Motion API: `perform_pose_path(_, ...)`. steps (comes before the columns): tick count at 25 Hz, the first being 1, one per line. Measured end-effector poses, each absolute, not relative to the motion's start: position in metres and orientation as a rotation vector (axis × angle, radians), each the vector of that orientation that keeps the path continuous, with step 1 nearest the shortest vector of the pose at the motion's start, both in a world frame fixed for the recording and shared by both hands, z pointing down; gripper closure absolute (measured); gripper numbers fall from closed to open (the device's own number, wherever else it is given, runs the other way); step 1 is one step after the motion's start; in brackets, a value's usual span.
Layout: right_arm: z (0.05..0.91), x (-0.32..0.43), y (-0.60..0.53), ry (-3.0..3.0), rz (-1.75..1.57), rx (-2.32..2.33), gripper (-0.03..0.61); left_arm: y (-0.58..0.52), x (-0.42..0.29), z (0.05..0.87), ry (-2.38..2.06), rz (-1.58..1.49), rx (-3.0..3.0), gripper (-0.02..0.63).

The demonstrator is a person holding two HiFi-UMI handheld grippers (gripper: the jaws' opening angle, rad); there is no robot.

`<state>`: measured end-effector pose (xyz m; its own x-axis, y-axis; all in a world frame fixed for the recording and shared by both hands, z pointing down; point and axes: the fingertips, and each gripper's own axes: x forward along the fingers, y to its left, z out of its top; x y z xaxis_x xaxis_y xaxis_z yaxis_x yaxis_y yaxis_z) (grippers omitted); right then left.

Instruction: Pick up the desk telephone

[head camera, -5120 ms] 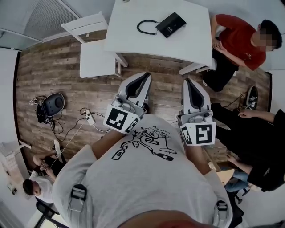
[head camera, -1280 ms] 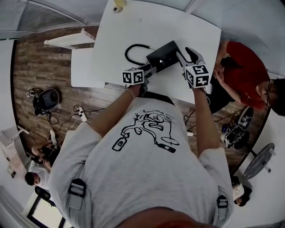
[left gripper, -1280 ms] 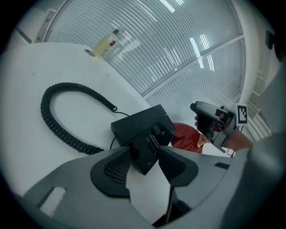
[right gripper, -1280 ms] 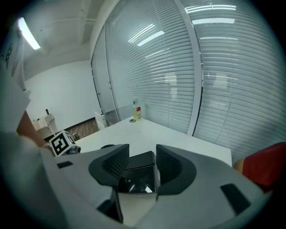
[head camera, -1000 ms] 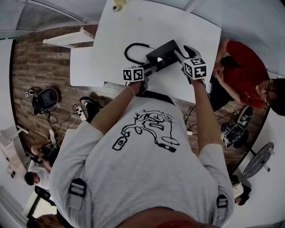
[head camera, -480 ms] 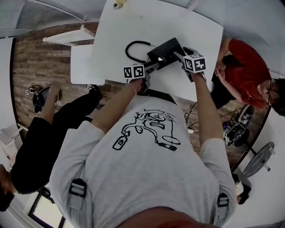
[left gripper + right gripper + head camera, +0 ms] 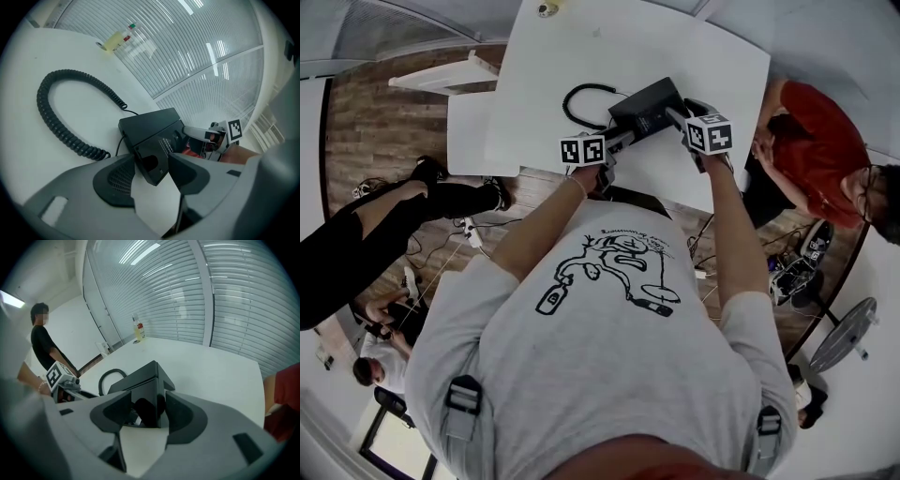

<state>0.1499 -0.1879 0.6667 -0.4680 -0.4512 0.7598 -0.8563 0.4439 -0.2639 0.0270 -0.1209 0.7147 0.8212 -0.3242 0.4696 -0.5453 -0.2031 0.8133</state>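
Observation:
The black desk telephone (image 7: 645,101) lies on the white table (image 7: 581,47), its coiled cord (image 7: 581,94) looping to the left. My left gripper (image 7: 617,141) is at its near left end. In the left gripper view the phone's (image 7: 150,129) corner sits between the open jaws of that gripper (image 7: 152,161), pads close to its edges. My right gripper (image 7: 675,112) is at the right end. Its jaws (image 7: 149,411) have just been opening and now straddle the phone's (image 7: 145,380) end, standing wide.
A small bottle (image 7: 547,9) stands at the table's far edge. A seated person in red (image 7: 811,141) is to the right of the table. A white chair (image 7: 473,122) stands left of it, and a person in black (image 7: 356,234) crosses the floor there.
The right gripper has come down onto the phone's right end. The left gripper has kept still at the other end. A person in black has walked in at the left.

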Motion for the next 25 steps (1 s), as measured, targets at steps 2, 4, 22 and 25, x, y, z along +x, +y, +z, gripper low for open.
perform_pose_path(2,0.664,0.149,-0.188,-2.100,0.859,1.093,0.362,-0.123,0.025,0.713,-0.678,0.228,1.815,0.402)
perform_pose_path(4,0.659,0.149,-0.188,-2.108,0.851,1.104,0.362,-0.124,0.025,0.710,-0.684,0.240,1.829,0.402)
perform_pose_path(22,0.668,0.147,-0.163,-2.081,0.938,1.064,0.377,-0.127,0.013,0.718,-0.724,0.283,1.832,0.402)
perform_pose_path(25,0.671,0.148,-0.165,-2.079,0.943,1.043,0.377,-0.128,0.014,0.720,-0.729,0.279,1.826,0.402)
